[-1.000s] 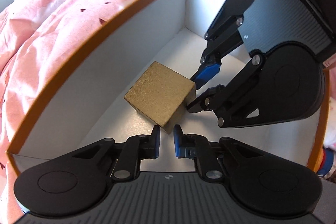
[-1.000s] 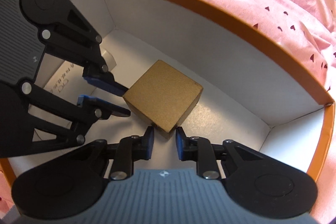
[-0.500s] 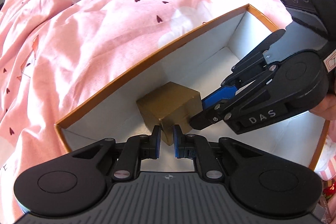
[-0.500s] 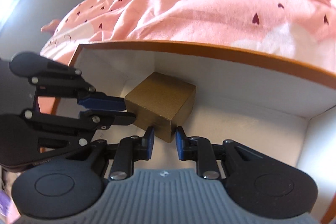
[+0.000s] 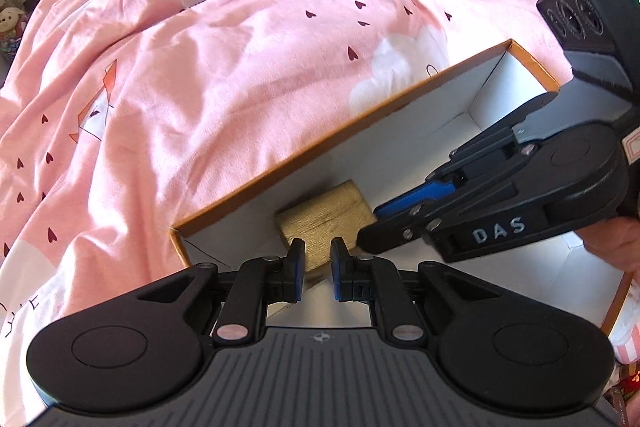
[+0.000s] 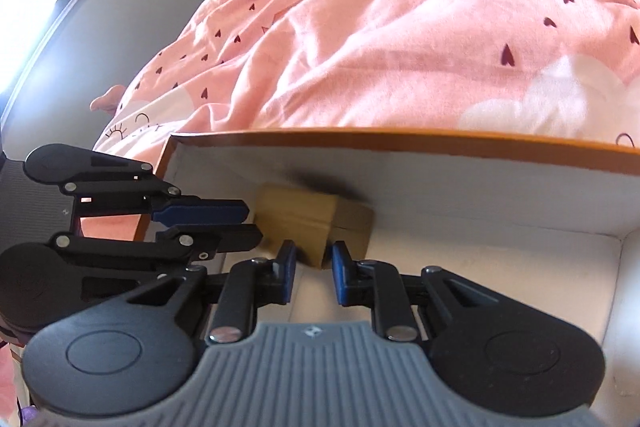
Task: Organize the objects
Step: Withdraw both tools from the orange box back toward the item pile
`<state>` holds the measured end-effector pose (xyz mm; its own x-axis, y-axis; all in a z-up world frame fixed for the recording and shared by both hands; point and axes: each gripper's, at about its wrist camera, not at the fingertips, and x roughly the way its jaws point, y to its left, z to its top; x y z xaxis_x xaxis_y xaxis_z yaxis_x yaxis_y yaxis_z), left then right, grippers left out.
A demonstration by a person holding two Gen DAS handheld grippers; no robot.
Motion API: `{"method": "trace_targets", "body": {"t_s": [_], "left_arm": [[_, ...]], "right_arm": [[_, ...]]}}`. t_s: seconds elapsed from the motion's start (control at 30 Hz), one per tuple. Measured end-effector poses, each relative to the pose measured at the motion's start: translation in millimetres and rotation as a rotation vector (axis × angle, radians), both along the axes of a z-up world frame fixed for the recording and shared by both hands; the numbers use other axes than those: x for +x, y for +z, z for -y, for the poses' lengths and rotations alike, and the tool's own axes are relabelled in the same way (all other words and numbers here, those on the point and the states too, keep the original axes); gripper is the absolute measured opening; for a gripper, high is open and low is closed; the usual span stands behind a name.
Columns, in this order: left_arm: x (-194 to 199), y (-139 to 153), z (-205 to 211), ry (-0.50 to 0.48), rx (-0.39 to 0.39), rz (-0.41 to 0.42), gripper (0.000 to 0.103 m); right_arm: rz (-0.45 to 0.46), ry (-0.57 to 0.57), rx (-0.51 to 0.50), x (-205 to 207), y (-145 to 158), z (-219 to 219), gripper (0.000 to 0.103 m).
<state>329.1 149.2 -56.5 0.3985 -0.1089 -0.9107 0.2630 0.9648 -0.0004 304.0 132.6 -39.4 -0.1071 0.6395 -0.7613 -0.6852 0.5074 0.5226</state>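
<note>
Left wrist view: gold cube (image 5: 326, 215) sits inside the white box with orange rim (image 5: 360, 119), in the corner near the far wall, its lower part hidden behind the left hand-held gripper (image 5: 317, 259). That gripper's blue pads are pressed as near together as they get, a narrow gap between them, nothing pinched. Right hand-held gripper (image 5: 370, 227) enters from 3 o'clock, tips at the cube's right edge; white letters "DAS" readable on its arm. A hand (image 5: 612, 239) shows at 3 o'clock, cut off by the frame. Pink bedding (image 5: 240, 67) with small dark hearts surrounds the box; faint writing on it too small to read.

Right wrist view: right gripper's jaws are closing, cube's near corner just beyond the pads; contact unclear.
</note>
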Motion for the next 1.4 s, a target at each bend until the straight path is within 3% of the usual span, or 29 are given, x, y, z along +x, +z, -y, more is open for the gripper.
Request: {"method": "trace_targets", "body": {"t_s": [0.07, 0.13, 0.5, 0.63, 0.7, 0.9, 1.03, 1.13, 1.4], "left_arm": [[1.5, -0.1, -0.6, 0.0, 0.01, 0.0, 0.015], [-29.5, 8.5, -2.6, 0.002, 0.026, 0.007, 0.015], [-43.0, 13.9, -16.0, 0.061, 0.101, 0.021, 0.014], [-47.4, 18.2, -17.3, 0.093, 0.07, 0.023, 0.015], [-53.1, 24.8, -15.0, 0.104, 0.06, 0.04, 0.023], [-86.5, 57.9, -1.6, 0.147, 0.008, 0.125, 0.03], [-123.4, 81.5, 16.5, 0.164, -0.04, 0.188, 0.03], [-153.9, 90.3, 30.6, 0.16, -0.088, 0.211, 0.03], [-224.5, 73.0, 61.2, 0.168, -0.217, 0.133, 0.031]], "right_arm": [[-0.001, 0.008, -0.005, -2.5, -1.3, -6.6, 0.02], [0.009, 0.017, 0.001, -2.9, 2.9, -0.8, 0.02], [0.039, 0.072, 0.029, -9.9, 3.8, -19.6, 0.02], [0.045, 0.073, 0.019, -12.6, 5.0, -20.3, 0.02], [0.066, 0.079, 0.005, -15.6, 8.7, -19.8, 0.018], [0.203, 0.102, -0.013, -40.5, 43.7, 7.7, 0.019], [0.288, 0.079, -0.011, -66.0, 72.4, 48.1, 0.032], [0.332, 0.057, -0.003, -90.8, 88.5, 78.3, 0.032], [0.324, 0.003, -0.036, -161.6, 92.0, 154.5, 0.032]]}}
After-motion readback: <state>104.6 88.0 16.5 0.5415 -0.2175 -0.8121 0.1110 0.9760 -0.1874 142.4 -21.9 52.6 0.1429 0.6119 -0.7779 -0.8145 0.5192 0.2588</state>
